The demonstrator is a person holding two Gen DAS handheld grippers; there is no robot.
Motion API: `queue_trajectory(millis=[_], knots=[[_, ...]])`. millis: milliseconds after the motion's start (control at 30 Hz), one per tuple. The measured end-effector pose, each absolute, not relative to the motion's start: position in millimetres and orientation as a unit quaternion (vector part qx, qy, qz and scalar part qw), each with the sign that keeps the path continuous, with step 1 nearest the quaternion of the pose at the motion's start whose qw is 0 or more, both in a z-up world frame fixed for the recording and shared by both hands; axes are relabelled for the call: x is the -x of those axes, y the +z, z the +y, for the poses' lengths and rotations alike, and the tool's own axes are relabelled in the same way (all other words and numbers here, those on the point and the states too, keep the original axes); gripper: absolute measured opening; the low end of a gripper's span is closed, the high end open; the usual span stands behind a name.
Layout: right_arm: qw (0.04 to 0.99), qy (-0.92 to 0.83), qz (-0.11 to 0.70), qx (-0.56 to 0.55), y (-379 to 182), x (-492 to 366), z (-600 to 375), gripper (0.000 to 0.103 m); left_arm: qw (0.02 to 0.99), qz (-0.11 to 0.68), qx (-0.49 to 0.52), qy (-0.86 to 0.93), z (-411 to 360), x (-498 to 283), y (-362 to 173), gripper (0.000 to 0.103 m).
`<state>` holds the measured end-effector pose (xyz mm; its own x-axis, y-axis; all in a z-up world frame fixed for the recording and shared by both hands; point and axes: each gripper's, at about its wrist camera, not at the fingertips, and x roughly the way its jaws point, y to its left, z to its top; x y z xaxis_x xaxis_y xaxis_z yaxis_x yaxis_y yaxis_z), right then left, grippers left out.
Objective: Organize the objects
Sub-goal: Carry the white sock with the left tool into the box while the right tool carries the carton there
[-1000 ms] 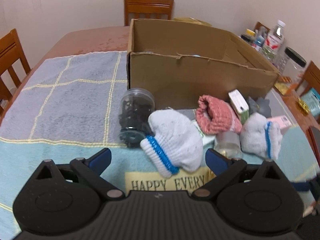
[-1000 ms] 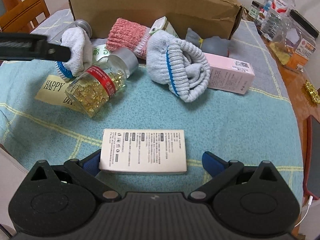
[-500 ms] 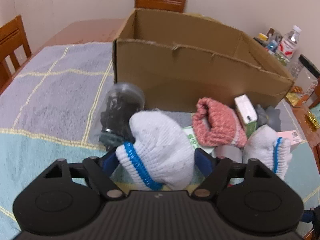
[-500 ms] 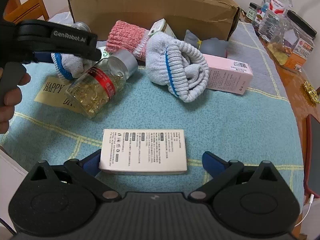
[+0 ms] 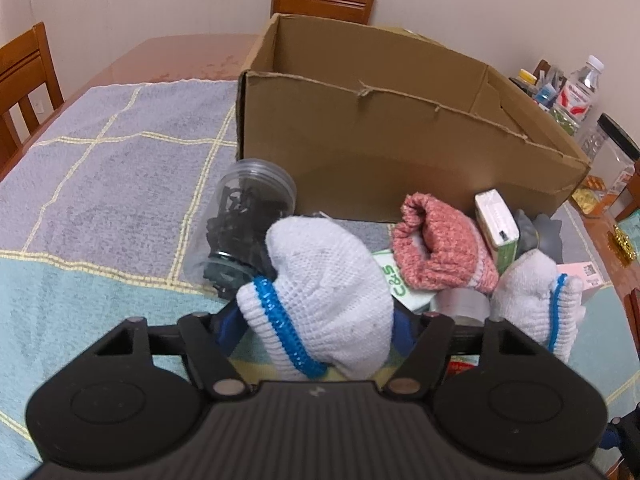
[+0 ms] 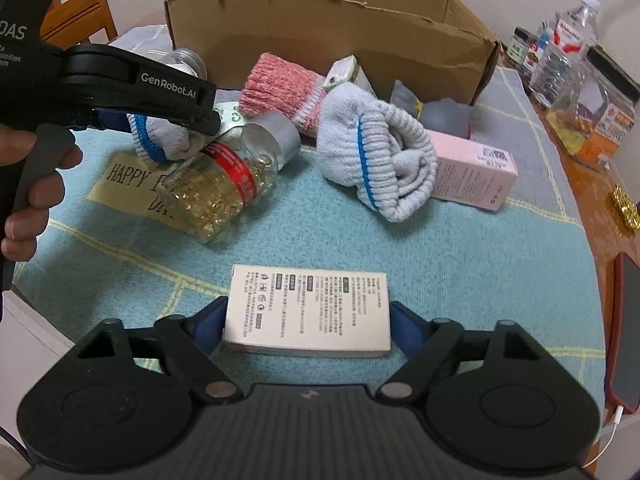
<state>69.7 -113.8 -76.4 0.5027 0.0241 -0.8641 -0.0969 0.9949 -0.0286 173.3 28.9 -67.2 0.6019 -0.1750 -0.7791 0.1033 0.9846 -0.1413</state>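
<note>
Lying crosswise between the just-closed pads of the right gripper [image 6: 306, 326], the white box [image 6: 307, 313] is clamped; a rolled glove [image 5: 320, 300] is pinched by the just-closed left gripper [image 5: 316, 330].

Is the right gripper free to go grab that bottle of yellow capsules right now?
Probably not: the right gripper is closed on the white box, and the left gripper, gripping a white glove, sits over the bottle.
</note>
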Motion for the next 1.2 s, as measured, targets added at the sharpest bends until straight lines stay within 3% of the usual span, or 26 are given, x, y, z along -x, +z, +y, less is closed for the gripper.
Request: queue_trajectory(millis=[767, 1200], knots=[[0.879, 0.052, 0.474, 0.014, -30.0, -81.7, -137.9, 0.084, 0.861, 0.467, -0.049, -0.196, 36.3, -159.2, -9.5, 0.067], [0.91, 0.034, 0.414, -0.014, 31.9, -135.3, -152.3, 0.084, 0.896, 0.371, -0.064, -0.235, 22.5, -225.2, 73.1, 0.068]])
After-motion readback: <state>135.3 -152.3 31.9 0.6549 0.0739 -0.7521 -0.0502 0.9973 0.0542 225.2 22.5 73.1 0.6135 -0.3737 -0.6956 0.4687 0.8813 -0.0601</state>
